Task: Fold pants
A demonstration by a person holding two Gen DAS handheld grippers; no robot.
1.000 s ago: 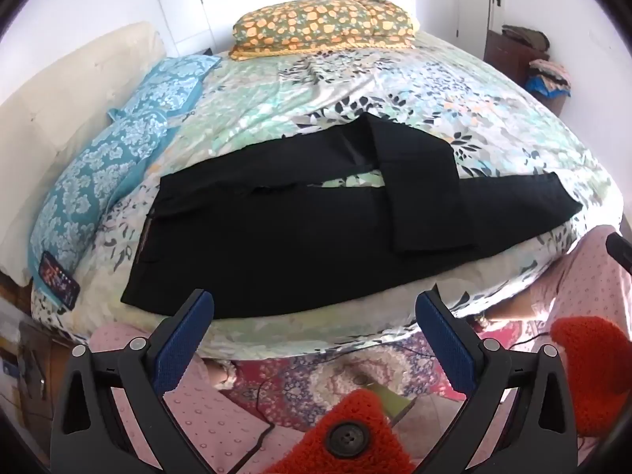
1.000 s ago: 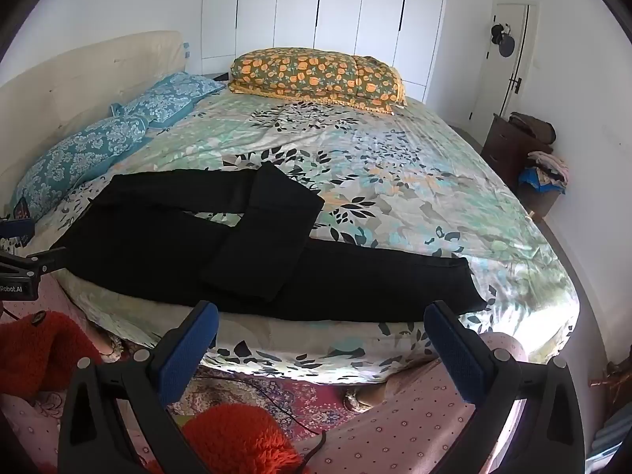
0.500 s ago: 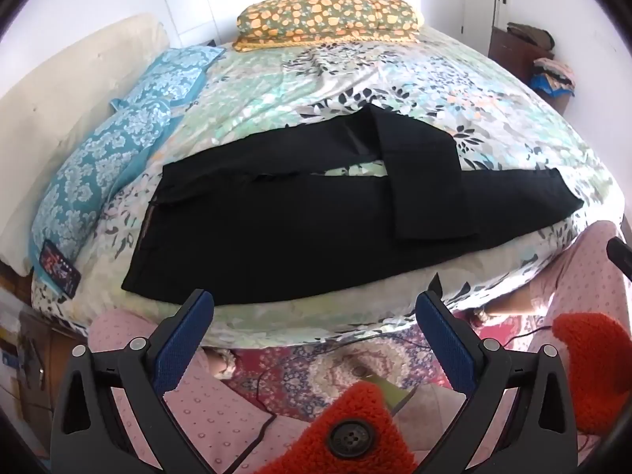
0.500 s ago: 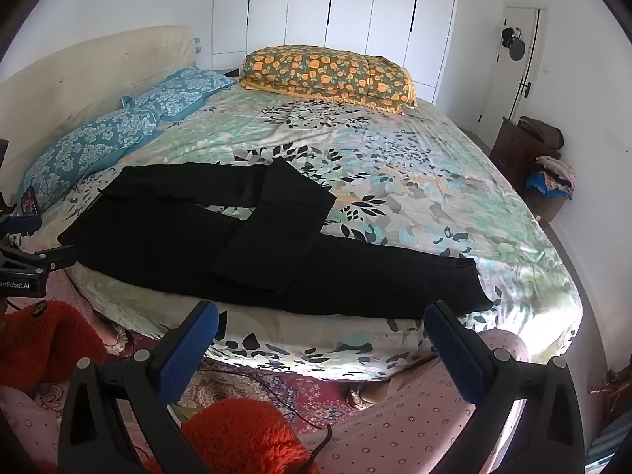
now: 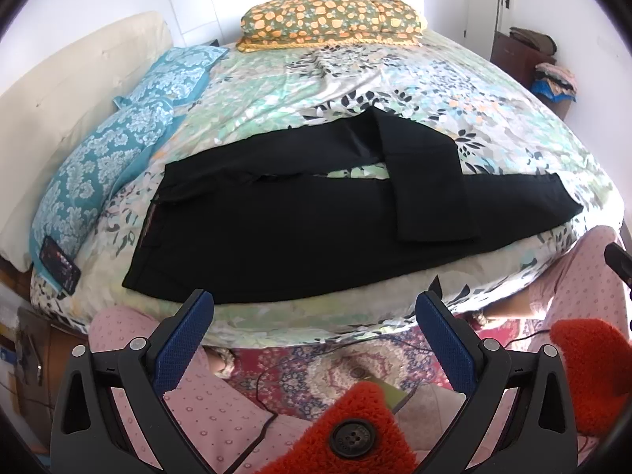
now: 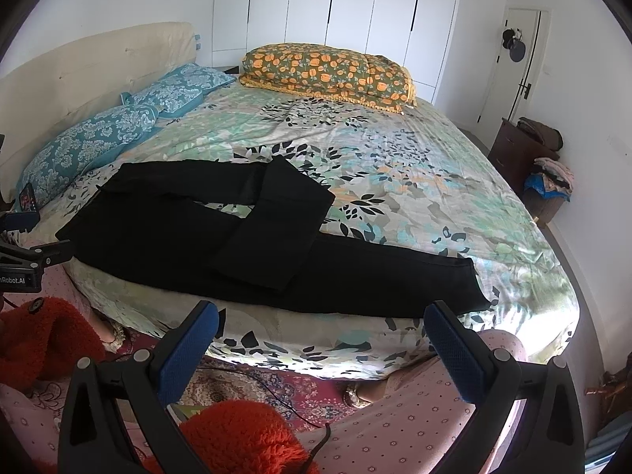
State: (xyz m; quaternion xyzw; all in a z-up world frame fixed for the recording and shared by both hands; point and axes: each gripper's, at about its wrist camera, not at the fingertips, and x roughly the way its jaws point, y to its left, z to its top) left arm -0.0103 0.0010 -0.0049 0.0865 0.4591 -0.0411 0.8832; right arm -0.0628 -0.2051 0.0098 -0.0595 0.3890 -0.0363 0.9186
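Black pants (image 5: 300, 221) (image 6: 189, 233) lie spread along the near edge of the bed, waistband to the left. One leg runs straight out to the right, its hem (image 6: 470, 284) near the bed's corner. The other leg is bent back over it in a flap (image 5: 426, 181) (image 6: 276, 229). My left gripper (image 5: 314, 308) hovers open off the bed's near edge, below the pants' seat area, holding nothing. My right gripper (image 6: 322, 322) is open too, just short of the straight leg. Neither touches the cloth.
The bed has a floral cover (image 6: 395, 166), blue pillows (image 6: 102, 138) at the left by a cream headboard (image 5: 71, 87), and an orange-flowered folded quilt (image 6: 328, 71) at the far side. A phone (image 5: 59, 264) lies near the left corner. A person's pink-trousered legs (image 5: 592, 272) and patterned rug (image 5: 335, 363) are below.
Both grippers have drifted slightly higher and closer to the bed, so the pants sit lower in view. The pants lie as before. Jaws stay open.
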